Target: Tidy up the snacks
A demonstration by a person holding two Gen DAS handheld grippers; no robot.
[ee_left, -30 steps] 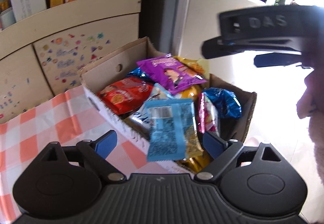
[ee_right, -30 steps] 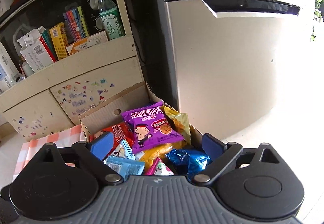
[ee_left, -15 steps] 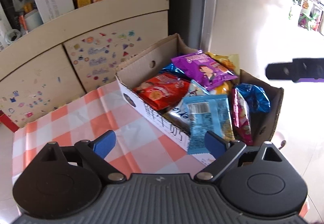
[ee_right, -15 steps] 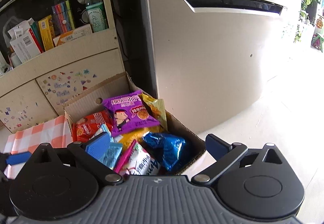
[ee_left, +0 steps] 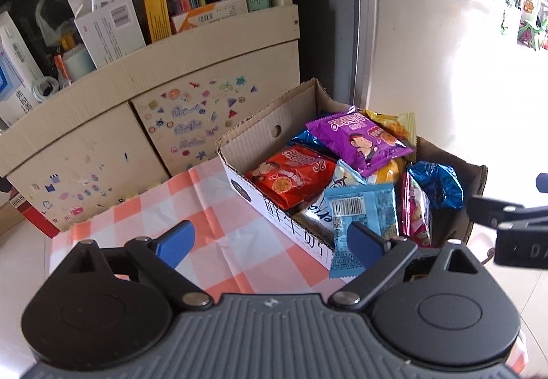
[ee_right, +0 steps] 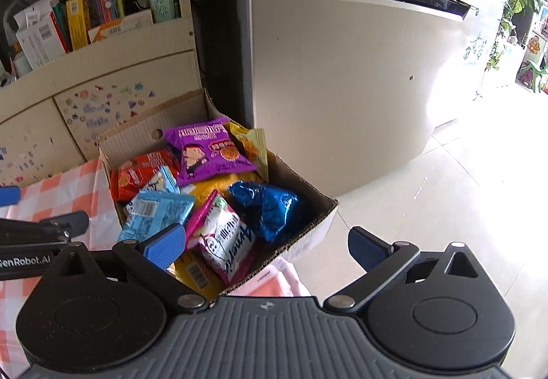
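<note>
Snack packets (ee_left: 363,153): all heaped in your cardboard box (ee_left: 260,129) on the checked cloth (ee_left: 191,207). Left gripper (ee_left: 270,240) and right gripper (ee_right: 267,247): wide, empty. Sorting looks nearly finished.

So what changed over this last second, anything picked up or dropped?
Nothing was picked up or dropped. Both tongs, left and right, pulled back from the cardboard box, open and empty throughout. The light-blue packet and the other snacks stayed in place.

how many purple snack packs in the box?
1. The purple pack lies on top of the pile at the cardboard box's far end, overlapping a yellow pack. Others may be buried underneath.
</note>
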